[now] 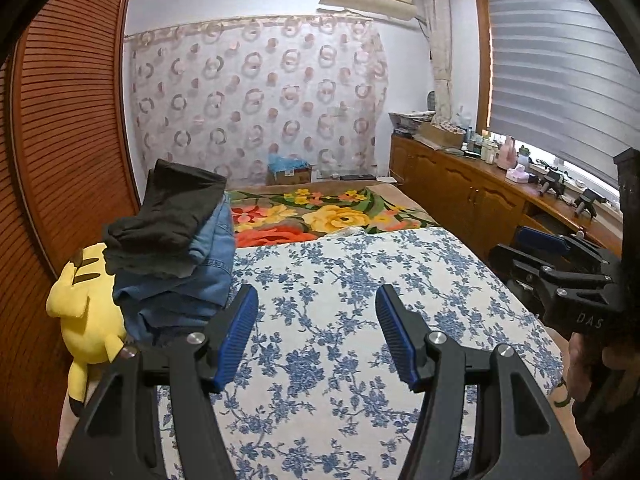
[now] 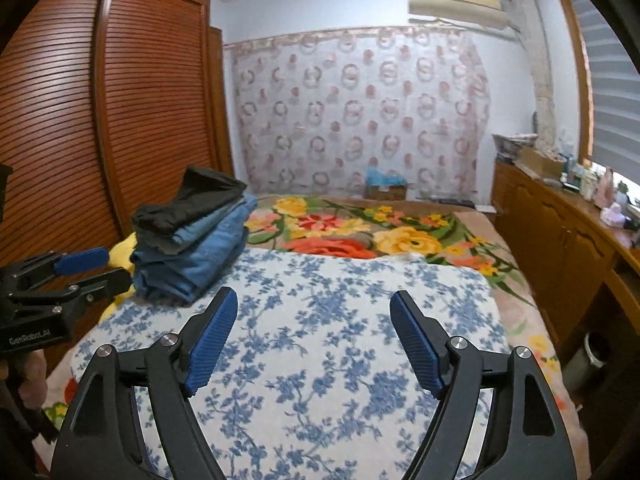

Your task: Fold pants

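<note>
A stack of folded pants sits at the left side of the bed: blue jeans below, a dark grey pair on top. It also shows in the right wrist view. My left gripper is open and empty over the blue-flowered white cover, just right of the stack. My right gripper is open and empty over the same cover. Each gripper shows at the edge of the other's view: the right one, the left one.
A yellow plush toy lies left of the stack against the slatted wooden wardrobe. A bright floral blanket covers the far bed. A wooden cabinet with bottles runs along the right under the window. A cardboard box stands by the curtain.
</note>
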`<state>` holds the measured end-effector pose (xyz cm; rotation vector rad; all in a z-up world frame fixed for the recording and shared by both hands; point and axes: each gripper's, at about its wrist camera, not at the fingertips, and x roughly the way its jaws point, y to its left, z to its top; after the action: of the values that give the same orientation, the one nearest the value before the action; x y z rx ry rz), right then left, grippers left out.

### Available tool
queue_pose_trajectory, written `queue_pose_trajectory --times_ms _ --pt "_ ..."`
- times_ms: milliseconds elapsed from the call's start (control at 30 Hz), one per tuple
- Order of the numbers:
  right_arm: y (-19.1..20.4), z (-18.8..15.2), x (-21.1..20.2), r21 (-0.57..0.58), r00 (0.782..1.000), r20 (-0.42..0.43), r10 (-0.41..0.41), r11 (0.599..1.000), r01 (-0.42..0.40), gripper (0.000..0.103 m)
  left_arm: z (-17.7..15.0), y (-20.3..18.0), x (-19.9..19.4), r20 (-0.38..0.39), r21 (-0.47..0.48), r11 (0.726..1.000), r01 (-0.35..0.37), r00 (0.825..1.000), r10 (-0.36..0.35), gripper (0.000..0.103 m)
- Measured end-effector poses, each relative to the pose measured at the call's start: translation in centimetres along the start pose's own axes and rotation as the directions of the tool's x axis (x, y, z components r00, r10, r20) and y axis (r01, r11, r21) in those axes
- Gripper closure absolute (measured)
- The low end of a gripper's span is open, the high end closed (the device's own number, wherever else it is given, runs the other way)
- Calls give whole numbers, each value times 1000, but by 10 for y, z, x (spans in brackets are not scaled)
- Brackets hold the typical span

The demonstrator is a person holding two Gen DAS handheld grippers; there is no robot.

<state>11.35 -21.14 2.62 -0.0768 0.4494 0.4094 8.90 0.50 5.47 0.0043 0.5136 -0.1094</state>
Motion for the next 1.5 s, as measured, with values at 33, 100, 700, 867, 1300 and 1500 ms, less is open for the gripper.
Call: queue_pose_trajectory --times_ms 33,100,700,867,1300,1500 --pt "-2 -1 -4 3 1000 8 -7 1000 7 22 1 -1 -2 4 -1 1000 1 1000 -1 42" --pt "-4 -1 -12 9 999 23 -29 1000 28 22 2 -5 -5 13 -3 1000 7 1000 -7 42" --pt "-1 0 -42 31 993 85 -78 997 76 22 8 -16 -29 63 -2 1000 1 998 -1 42" --pt "-1 -1 -42 32 993 84 -80 996 77 22 7 -16 -29 62 -4 1000 1 998 -1 42" --pt "-2 -2 -42 33 993 85 -79 997 77 22 4 -15 -30 62 -9 1000 -5 998 5 42" --pt "-2 -1 -43 32 993 86 -80 997 77 22 4 -15 -30 62 -8 1000 -5 998 6 42"
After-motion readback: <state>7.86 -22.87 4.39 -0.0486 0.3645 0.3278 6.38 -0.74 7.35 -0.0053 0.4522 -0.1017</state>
